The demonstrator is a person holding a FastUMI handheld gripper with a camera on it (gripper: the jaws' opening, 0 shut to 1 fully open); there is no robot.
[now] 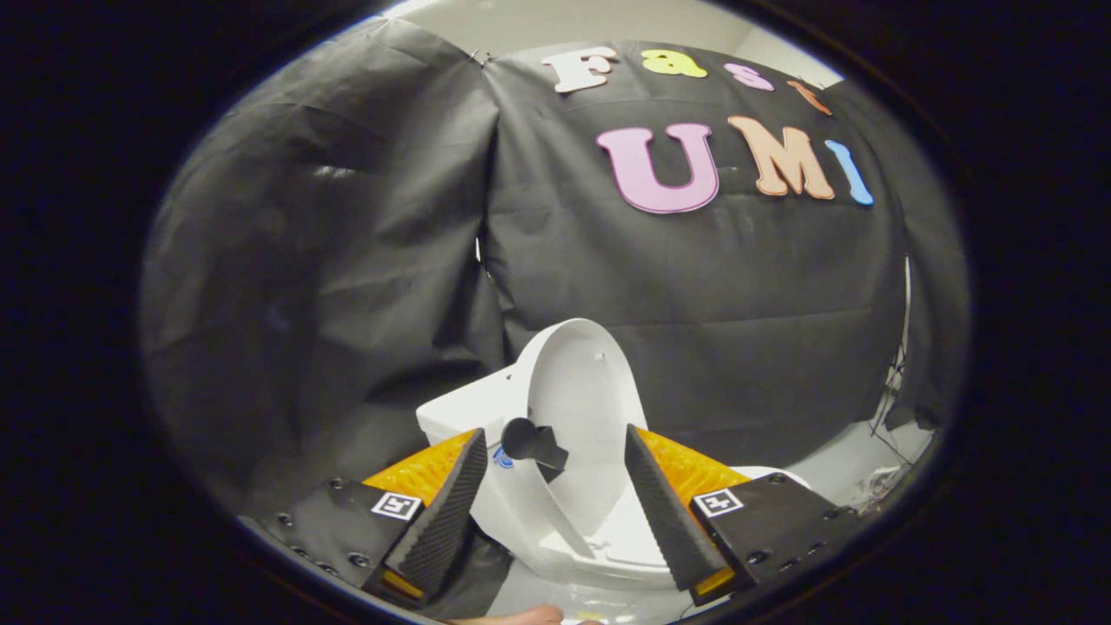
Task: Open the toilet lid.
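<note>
Gripper view looks down past the claw [553, 456] at a small white plastic toilet [568, 508] that stands against the black cloth wall [347, 260]. The claw is spread wide and holds nothing. Its two fingers [451, 508] sit apart, one on each side of the toilet.

The smooth white oval toilet lid [581, 391] is already up. It stands nearly straight, with its inside facing the claw, just beyond the fingertips and between them. It seems to lean back toward the white tank [464, 408] behind it, but I cannot tell if it really touches the tank. A small black knob-like part [531, 443] sticks out near the left finger, beside the lid's lower edge.

So the job looks almost done. The danger now is the lid falling back down. It stands close to straight up, so a little bump could tip it forward and shut it. The claw's fingers are close to both sides of the lid. If the claw swings sideways as it pulls away, a finger could catch the lid's edge or that black part. The toilet looks light, so a hard knock might slide or tip the whole thing.
</note>
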